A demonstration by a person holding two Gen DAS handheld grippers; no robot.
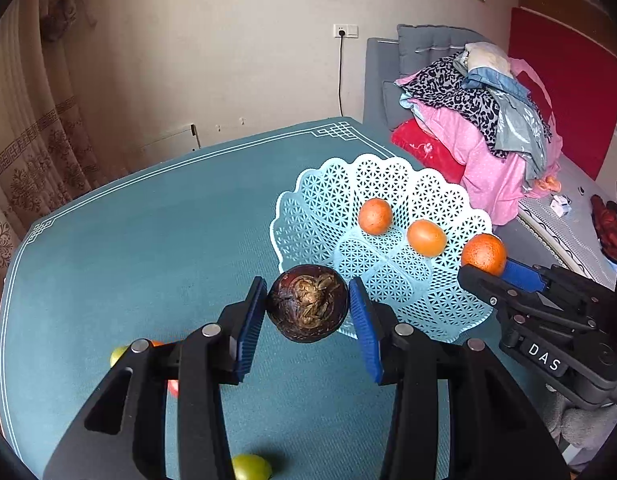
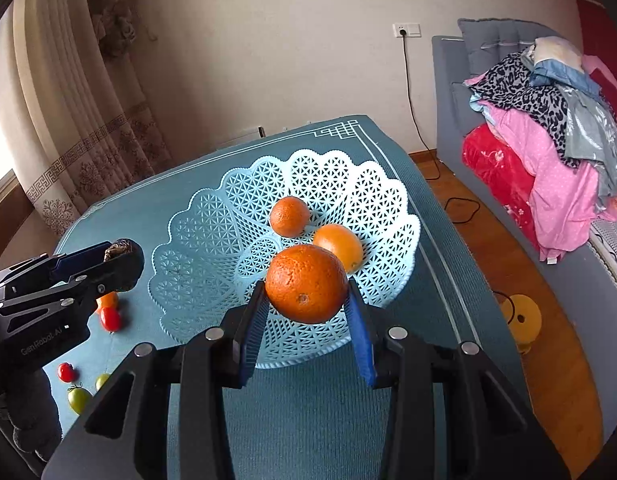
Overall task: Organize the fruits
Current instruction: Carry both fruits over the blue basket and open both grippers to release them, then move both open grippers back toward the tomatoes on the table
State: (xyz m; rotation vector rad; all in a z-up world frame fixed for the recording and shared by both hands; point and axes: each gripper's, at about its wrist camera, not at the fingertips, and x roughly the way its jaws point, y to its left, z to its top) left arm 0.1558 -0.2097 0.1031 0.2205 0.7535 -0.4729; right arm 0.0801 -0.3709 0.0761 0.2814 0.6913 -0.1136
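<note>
Nearest your left camera, the left gripper has its blue pads closed against a dark brown mangosteen, jaws only partly apart and filled by the fruit, which you hold above the teal table just at the near rim of the pale blue lattice basket. Your right gripper is clamped the same way on a large orange, its pads pressing both sides, and it sits over the near part of the basket. Inside the basket lie two more oranges, one further back and one nearer the right wall, close together. On the table beside your left gripper you have loose fruit: a small orange fruit touching a red tomato, another red tomato nearer you, and green tomatoes by the table edge. In the left view a yellow-green fruit lies under the gripper's arms. Behind the table, a pile of clothes sits on a grey sofa, well apart from the basket.
</note>
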